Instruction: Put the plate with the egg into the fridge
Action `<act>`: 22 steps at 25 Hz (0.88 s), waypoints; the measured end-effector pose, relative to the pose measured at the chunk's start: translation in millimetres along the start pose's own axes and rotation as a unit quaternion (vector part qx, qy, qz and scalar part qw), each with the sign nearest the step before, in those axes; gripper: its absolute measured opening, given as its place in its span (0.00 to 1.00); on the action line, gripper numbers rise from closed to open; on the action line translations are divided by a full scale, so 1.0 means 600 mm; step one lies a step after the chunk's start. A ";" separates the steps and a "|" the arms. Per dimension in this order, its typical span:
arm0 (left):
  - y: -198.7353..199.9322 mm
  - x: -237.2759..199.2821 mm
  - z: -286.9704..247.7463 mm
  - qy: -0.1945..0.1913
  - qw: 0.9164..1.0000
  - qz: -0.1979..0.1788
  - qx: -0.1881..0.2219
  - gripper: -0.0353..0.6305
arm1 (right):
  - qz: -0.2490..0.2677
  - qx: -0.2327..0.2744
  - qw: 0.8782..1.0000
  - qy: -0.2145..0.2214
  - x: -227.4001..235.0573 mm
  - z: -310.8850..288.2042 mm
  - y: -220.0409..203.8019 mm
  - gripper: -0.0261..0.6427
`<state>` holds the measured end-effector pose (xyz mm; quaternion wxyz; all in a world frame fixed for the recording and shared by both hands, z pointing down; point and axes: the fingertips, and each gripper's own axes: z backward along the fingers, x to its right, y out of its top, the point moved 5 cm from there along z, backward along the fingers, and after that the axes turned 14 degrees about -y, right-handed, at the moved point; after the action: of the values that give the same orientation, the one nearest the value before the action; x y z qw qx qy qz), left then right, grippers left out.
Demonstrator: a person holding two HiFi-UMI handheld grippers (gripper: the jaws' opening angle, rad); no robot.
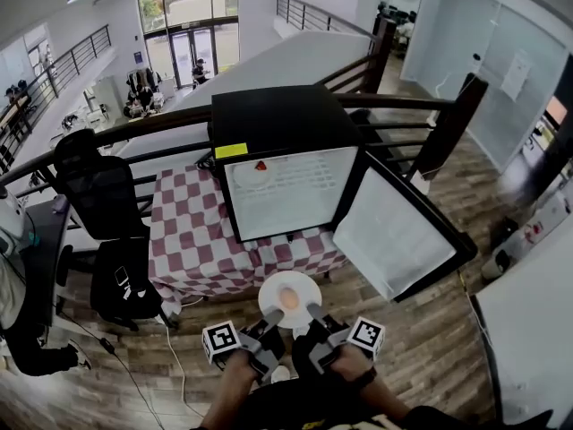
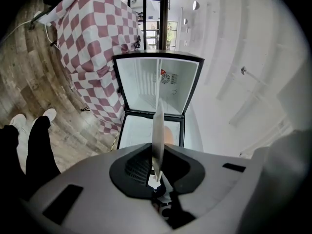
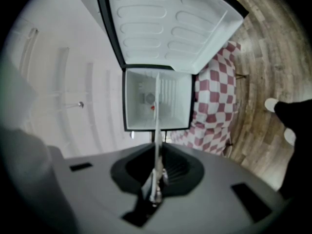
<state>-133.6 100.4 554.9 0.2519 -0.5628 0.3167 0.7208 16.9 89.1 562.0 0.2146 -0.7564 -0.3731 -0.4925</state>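
Observation:
A white plate with a brown egg on it hangs in front of the open black fridge. My left gripper is shut on the plate's near left rim and my right gripper on its near right rim. In the left gripper view the plate stands edge-on between the jaws of the left gripper, with the egg beside it and the fridge's white inside beyond. The right gripper view shows the plate edge-on in the right gripper, facing the fridge's inside.
The fridge stands on a table with a red-and-white checked cloth. Its door swings open to the right. A small red item lies inside. A black office chair stands left, and a railing runs behind.

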 end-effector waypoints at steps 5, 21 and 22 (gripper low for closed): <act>0.031 0.003 -0.066 0.004 1.000 -0.006 0.002 0.12 | -0.006 -0.001 1.000 0.010 -0.026 -0.035 0.059 0.08; 0.136 0.008 -0.259 -0.004 0.999 -0.036 0.019 0.12 | 0.003 -0.020 0.999 0.044 -0.110 -0.154 0.232 0.08; 0.138 0.007 -0.264 -0.004 0.999 -0.036 0.020 0.12 | 0.001 -0.022 0.999 0.045 -0.111 -0.156 0.236 0.08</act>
<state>-90.9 -72.8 539.1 0.2900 -0.5661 0.3092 0.7070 56.3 -88.6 547.3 0.2146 -0.7386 -0.3512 -0.5340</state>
